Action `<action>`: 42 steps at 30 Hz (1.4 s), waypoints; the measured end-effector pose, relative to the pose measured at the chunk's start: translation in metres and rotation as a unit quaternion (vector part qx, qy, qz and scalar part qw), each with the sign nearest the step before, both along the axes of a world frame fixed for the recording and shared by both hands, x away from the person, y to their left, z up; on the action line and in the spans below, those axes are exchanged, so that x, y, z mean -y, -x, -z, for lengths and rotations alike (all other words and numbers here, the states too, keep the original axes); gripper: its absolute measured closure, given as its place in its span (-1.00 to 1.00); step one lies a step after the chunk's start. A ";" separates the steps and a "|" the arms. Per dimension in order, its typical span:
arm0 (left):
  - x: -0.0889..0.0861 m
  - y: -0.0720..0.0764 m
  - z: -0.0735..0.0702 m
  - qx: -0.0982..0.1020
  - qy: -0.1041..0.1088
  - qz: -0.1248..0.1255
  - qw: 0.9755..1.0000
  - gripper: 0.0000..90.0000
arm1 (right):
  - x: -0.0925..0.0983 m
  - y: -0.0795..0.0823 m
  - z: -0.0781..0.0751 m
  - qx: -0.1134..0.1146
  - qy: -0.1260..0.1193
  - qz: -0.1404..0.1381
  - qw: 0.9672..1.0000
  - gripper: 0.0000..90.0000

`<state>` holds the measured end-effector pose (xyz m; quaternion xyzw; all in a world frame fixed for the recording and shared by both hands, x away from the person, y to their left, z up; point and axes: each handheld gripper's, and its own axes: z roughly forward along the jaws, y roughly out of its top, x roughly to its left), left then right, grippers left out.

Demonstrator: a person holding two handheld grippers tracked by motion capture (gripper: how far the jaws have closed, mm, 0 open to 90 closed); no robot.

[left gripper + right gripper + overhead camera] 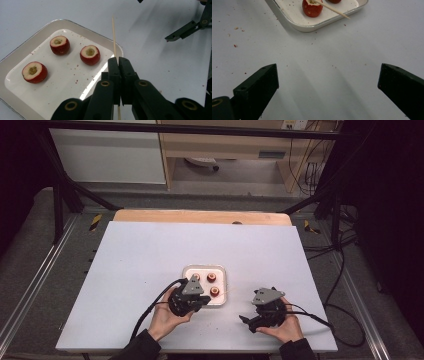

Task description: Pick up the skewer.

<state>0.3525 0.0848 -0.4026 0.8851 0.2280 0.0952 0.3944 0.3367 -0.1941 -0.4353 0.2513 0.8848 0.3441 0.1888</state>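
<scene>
My left gripper is shut on a thin wooden skewer, which sticks out past the jaw tips over the corner of a white tray. On the tray lie three red fruits with hollowed cores. In the high view the left gripper sits at the tray's near edge. My right gripper stands wide open over bare table, with nothing between its jaws. It is short of the tray, where one fruit and the skewer's tip show.
The white tabletop carries small red crumbs around the tray. A wooden board edge runs along the far side. Black frame legs and cables stand beyond the table. The right gripper is near the front edge.
</scene>
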 end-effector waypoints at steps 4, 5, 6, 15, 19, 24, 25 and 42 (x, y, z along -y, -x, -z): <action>0.002 0.002 0.000 0.000 -0.004 0.005 1.000 0.97 | -0.005 0.002 -0.004 0.016 0.011 -0.011 1.000 -0.86; 0.002 0.002 0.000 0.000 -0.007 0.007 1.000 0.97 | -0.009 0.003 -0.005 0.024 0.021 -0.019 0.999 -0.85; 0.003 0.002 0.000 0.000 -0.008 0.008 1.000 0.97 | -0.009 0.003 -0.005 0.024 0.021 -0.019 0.999 -0.85; 0.007 0.004 0.002 -0.006 -0.020 0.015 1.000 0.97 | -0.021 0.008 -0.011 0.075 0.075 -0.051 0.993 -0.72; 0.008 0.004 0.002 -0.008 -0.025 0.019 0.999 0.97 | -0.026 0.009 -0.011 0.091 0.093 -0.068 0.989 -0.65; 0.011 0.006 0.002 -0.008 -0.031 0.025 0.999 0.97 | -0.032 0.012 -0.010 0.118 0.125 -0.101 0.980 -0.49; 0.012 0.007 0.002 -0.007 -0.032 0.025 0.999 0.97 | -0.033 0.012 -0.010 0.122 0.132 -0.108 0.978 -0.47; 0.025 0.012 -0.006 -0.001 -0.046 0.039 0.998 0.97 | -0.049 0.011 -0.010 0.208 0.201 -0.200 0.936 0.18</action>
